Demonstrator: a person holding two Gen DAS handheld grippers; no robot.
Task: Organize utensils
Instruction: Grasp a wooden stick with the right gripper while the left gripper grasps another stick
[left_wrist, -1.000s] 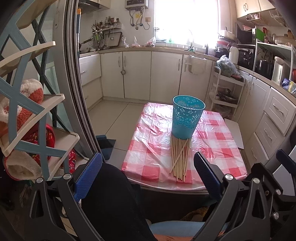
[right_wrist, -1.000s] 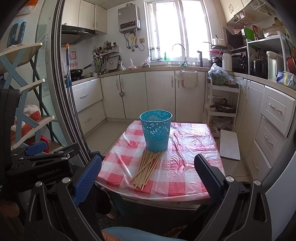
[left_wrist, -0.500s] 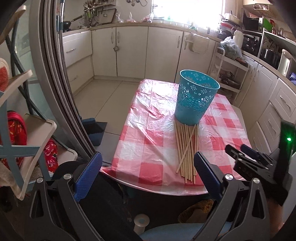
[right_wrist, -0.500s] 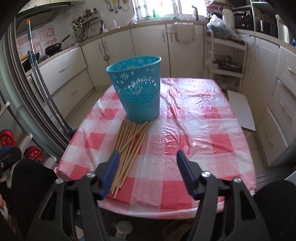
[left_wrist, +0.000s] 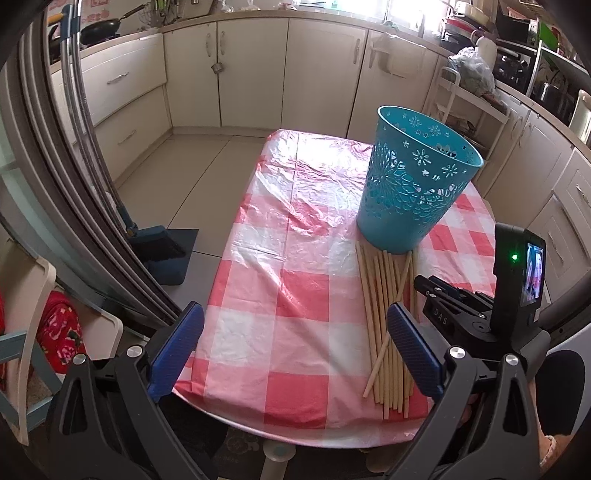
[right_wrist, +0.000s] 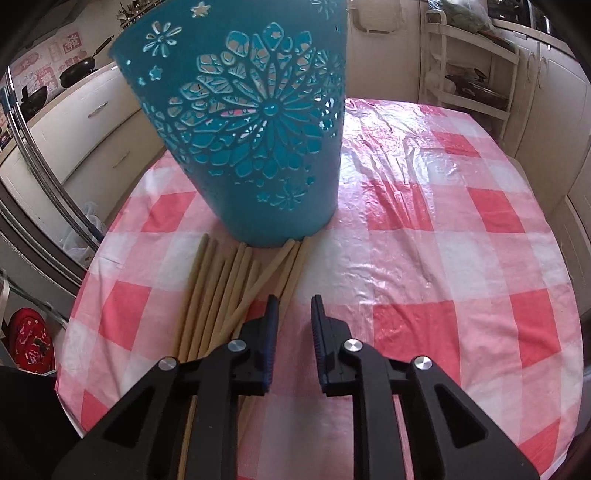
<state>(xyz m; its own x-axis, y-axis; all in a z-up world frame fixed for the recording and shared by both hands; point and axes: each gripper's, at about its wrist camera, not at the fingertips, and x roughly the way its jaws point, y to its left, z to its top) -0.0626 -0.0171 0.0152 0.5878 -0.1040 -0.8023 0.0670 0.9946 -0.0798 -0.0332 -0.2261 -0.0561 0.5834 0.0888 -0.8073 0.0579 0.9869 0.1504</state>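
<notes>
a dozen or so chopsticks lie bunched on the checked tablecloth, far ends touching the blue basket. right gripper hovers low at the bundle's right edge, jaws narrowed, nothing between them. left gripper wide apart, empty, near the table edge. sticks look light, stiff, smooth, likely to roll; best pinched mid-length.

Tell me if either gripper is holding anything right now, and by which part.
Nothing is held. The right gripper hovers over the chopsticks with a narrow, empty gap between its jaws; the left gripper is wide open.
</notes>
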